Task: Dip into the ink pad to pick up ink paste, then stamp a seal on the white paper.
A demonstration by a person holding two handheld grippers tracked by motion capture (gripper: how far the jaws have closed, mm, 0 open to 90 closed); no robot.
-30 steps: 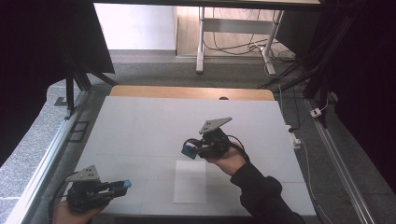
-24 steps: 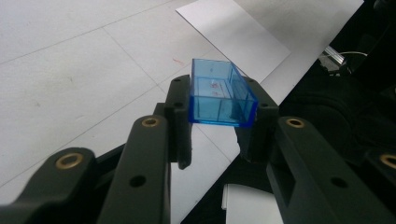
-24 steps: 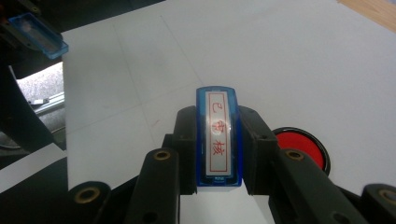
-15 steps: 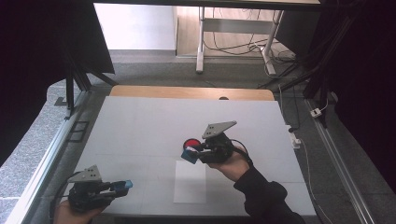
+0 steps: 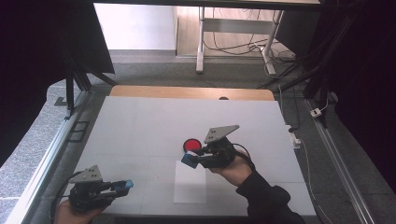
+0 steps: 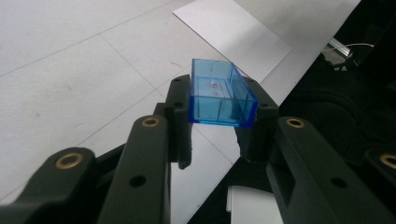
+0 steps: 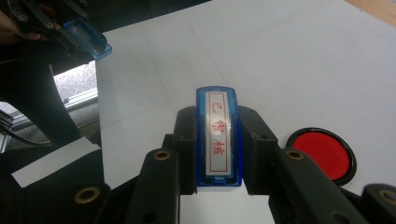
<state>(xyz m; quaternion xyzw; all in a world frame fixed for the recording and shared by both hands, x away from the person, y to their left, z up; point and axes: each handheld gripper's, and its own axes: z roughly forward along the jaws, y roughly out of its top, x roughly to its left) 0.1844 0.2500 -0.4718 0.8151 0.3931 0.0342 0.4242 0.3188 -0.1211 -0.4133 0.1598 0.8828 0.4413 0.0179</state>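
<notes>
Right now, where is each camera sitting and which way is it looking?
High view: above the table, looking forward and down; hands and both hand-held grippers show.
Left gripper view: rides the left hand-held gripper, looking along its black jaws at a blue cap.
Right gripper view: rides the right hand-held gripper, holding a blue stamp.
Shared: red ink pad, white paper.

Ink pad (image 5: 191, 145) behind paper sheet (image 5: 190, 182)

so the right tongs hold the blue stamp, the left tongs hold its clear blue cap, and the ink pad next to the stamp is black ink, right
Not quite. The ink pad is red inside a black rim, as the right gripper view shows. The rest stands: the right tongs are shut on the blue stamp, and the left tongs are shut on its clear blue cap.
</notes>
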